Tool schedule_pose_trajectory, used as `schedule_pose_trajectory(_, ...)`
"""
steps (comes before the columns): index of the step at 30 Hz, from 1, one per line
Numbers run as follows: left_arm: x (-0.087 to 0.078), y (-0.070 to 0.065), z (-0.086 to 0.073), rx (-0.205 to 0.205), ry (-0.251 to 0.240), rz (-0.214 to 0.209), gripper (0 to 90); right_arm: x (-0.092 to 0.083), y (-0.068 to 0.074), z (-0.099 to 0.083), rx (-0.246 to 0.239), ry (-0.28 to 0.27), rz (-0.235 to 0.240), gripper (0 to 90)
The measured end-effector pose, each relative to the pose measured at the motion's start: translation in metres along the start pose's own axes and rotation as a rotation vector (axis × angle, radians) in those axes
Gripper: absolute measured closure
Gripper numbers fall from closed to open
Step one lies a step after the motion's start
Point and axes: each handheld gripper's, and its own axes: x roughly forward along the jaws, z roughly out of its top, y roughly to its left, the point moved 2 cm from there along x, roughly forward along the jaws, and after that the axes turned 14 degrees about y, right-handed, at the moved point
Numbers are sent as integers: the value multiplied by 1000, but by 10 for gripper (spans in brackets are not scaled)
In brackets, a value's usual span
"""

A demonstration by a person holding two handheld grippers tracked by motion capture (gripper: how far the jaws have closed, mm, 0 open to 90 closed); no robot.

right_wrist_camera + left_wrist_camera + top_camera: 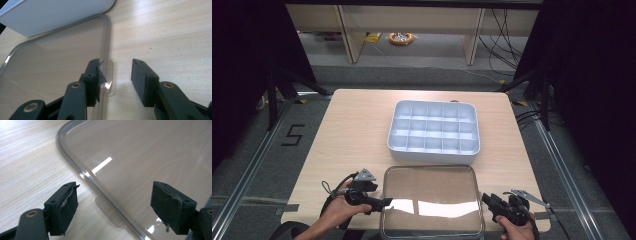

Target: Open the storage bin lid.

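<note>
A clear plastic lid [432,200] lies flat on the wooden table near its front edge. Behind it stands a white box [434,131] divided into several compartments. My left gripper [384,202] is open at the lid's left edge; in the left gripper view its jaws straddle the rim [100,188] and a small clear tab [110,212]. My right gripper [486,200] is open at the lid's right edge, and in the right gripper view the lid's side tab [108,75] lies between its jaws. Nothing is gripped.
The light wooden table [347,135] has bare surface left and right of the box. Beyond the far edge is grey floor with cables [504,35] and a yellow tape roll [401,38]. Dark curtains flank both sides.
</note>
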Motion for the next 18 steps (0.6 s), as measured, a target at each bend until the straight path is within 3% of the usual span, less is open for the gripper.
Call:
schedule_pose_trajectory(2,-1,2,-2,-11,10,11,212,1,0,0,-22,-18,14,590)
schedule_pose_trajectory(3,0,2,-3,-6,-1,-14,221,0,1,0,-16,-15,18,589)
schedule_pose_trajectory(5,-1,1,-4,-12,-3,-25,224,0,1,0,-30,-29,27,587)
schedule_pose_trajectory(6,-2,0,-4,-15,-11,-26,224,-1,4,-1,13,-19,32,585)
schedule_pose_trajectory(7,-3,0,-5,-5,-1,-23,224,-2,6,-2,25,-15,47,583)
schedule_pose_trajectory(10,-4,0,-6,-5,-9,-34,224,-1,6,-2,19,-12,36,576)
schedule_pose_trajectory(11,-4,-1,-7,-26,-22,-40,224,-4,8,-2,28,6,54,574)
schedule_pose_trajectory(12,-5,-2,-8,-38,-30,-49,224,-3,5,-1,-35,-22,36,570)
schedule_pose_trajectory(13,-6,-1,-9,-14,-18,-46,224,-6,9,-2,15,-2,57,567)
schedule_pose_trajectory(14,-7,-1,-10,-16,-26,-49,224,-6,8,-2,-8,-16,48,563)
schedule_pose_trajectory(15,-8,-1,-11,-6,-20,-46,224,-6,10,-3,5,-20,45,559)
schedule_pose_trajectory(16,-8,-2,-12,-8,-29,-43,224,-8,7,-2,-46,-29,35,555)
schedule_pose_trajectory(17,-10,-2,-13,2,-22,-52,224,-13,19,-5,106,23,89,551)
schedule_pose_trajectory(18,-10,-4,-14,-16,-33,-41,224,-12,16,-4,39,-1,78,547)
